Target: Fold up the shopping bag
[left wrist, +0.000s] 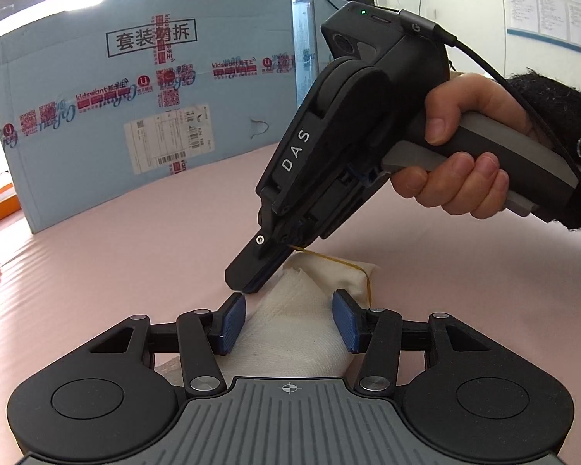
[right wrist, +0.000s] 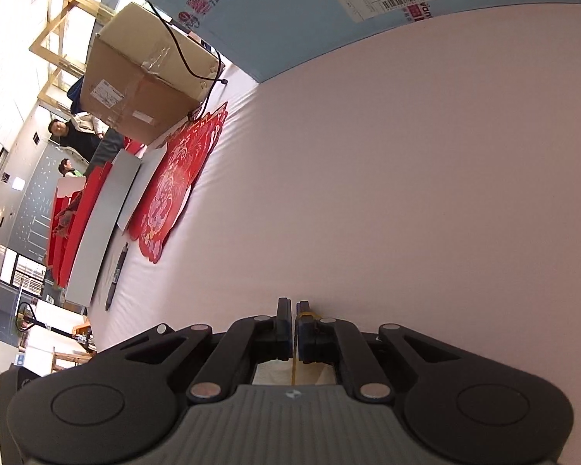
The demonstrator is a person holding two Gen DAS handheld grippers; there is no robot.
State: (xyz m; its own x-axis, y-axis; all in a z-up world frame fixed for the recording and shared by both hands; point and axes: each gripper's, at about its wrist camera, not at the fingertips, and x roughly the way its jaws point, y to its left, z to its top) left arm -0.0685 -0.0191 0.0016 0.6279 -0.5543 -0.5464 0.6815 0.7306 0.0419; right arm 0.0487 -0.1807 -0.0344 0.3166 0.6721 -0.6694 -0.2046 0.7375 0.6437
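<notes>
Only the left wrist view shows the folded white shopping bag: a woven, soft bundle on the pink tabletop, lying between the left gripper, whose blue ribbed pads stand spread at either side; whether they touch it I cannot tell. A hand in a fuzzy black sleeve tilts the right gripper down onto the bag. The right wrist view alone shows its jaws nearly pressed together, pinching a yellow rubber band, plus a brown cardboard box and red paper cutouts
</notes>
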